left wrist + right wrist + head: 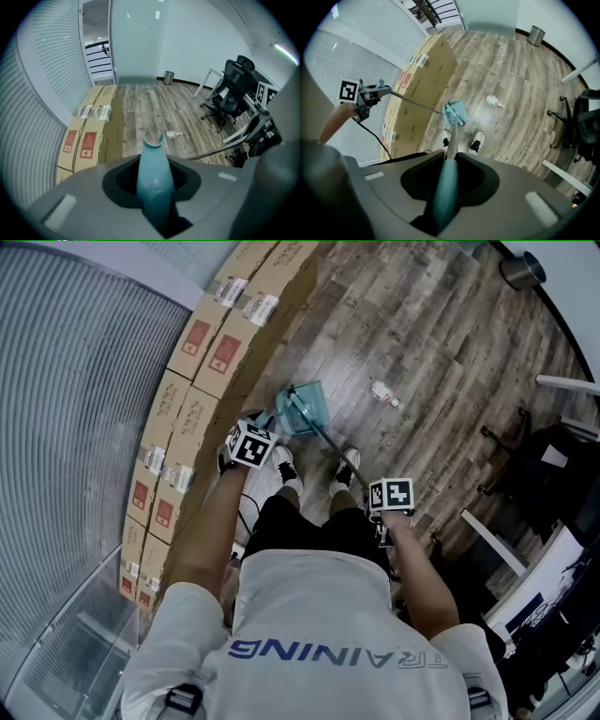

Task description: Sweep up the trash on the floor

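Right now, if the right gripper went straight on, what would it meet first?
Following its pole, likely the teal dustpan on the floor just ahead of the shoes, though depth is unclear.

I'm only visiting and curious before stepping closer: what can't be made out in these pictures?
Trash: too small in every view to identify.
Broom and dustpan: overlap into one teal shape by the shoes, head view.
Box labels: print too small, left gripper view.
Floor behind the shoes: hidden by the person's torso, head view.
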The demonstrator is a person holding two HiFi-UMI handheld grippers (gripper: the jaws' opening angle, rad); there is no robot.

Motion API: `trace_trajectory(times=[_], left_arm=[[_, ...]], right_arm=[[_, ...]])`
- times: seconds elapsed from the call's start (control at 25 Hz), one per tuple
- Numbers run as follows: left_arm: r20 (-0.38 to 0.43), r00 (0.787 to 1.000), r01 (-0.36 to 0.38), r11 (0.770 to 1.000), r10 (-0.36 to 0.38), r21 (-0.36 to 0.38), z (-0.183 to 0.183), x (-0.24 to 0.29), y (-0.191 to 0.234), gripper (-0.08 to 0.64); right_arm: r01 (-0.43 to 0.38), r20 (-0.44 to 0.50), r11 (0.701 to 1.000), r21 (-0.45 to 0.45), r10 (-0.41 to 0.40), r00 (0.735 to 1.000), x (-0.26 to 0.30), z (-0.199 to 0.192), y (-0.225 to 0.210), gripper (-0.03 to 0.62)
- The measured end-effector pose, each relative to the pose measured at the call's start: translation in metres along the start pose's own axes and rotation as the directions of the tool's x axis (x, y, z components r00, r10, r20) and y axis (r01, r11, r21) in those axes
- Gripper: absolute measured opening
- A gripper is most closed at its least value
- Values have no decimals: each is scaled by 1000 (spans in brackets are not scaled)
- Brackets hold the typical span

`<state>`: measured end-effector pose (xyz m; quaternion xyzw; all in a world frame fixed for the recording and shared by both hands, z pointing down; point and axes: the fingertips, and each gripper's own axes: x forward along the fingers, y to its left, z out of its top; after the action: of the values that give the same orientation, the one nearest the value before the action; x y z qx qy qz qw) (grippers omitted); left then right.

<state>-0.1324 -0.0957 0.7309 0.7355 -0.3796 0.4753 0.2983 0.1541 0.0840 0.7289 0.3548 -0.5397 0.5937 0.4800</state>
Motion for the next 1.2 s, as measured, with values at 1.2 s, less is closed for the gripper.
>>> trace_trajectory(times=[1.2], left_arm=[[7,1000,-11,1000,11,6,-1,-2,-2,95]], right_arm=[[213,167,880,425,-307,937,-32,63,-193,107]])
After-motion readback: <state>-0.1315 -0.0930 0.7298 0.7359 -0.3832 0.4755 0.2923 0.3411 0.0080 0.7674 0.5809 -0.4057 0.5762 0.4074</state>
